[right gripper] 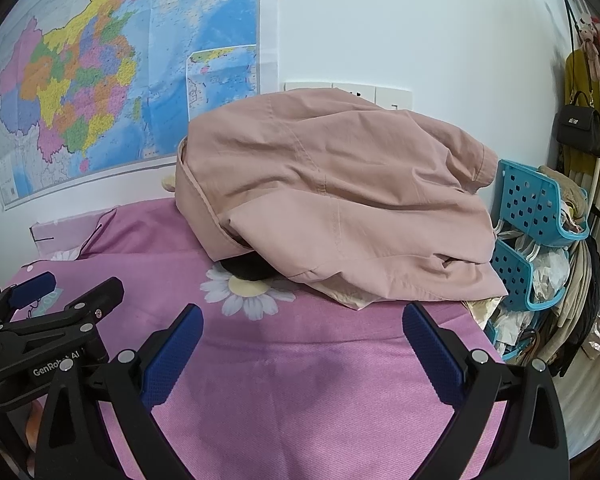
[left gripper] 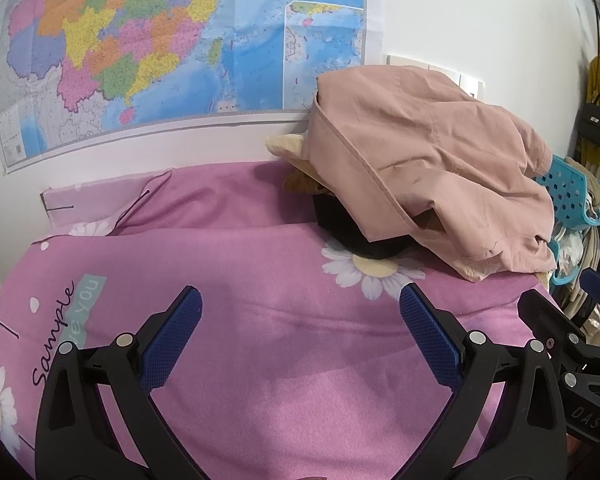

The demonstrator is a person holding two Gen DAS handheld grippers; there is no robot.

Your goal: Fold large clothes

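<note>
A large dusty-pink garment lies heaped on a pile of clothes at the back right of the pink flowered bed sheet; it also shows in the right wrist view. A black garment and a cream one stick out from under it. My left gripper is open and empty, hovering over the sheet in front of the pile. My right gripper is open and empty, just short of the pile's front edge. The left gripper also shows at the left of the right wrist view.
A wall map hangs behind the bed. Blue plastic baskets with clothes stand off the bed's right edge. A black handbag and hanging garments are at the far right. A pillow lies at the back left.
</note>
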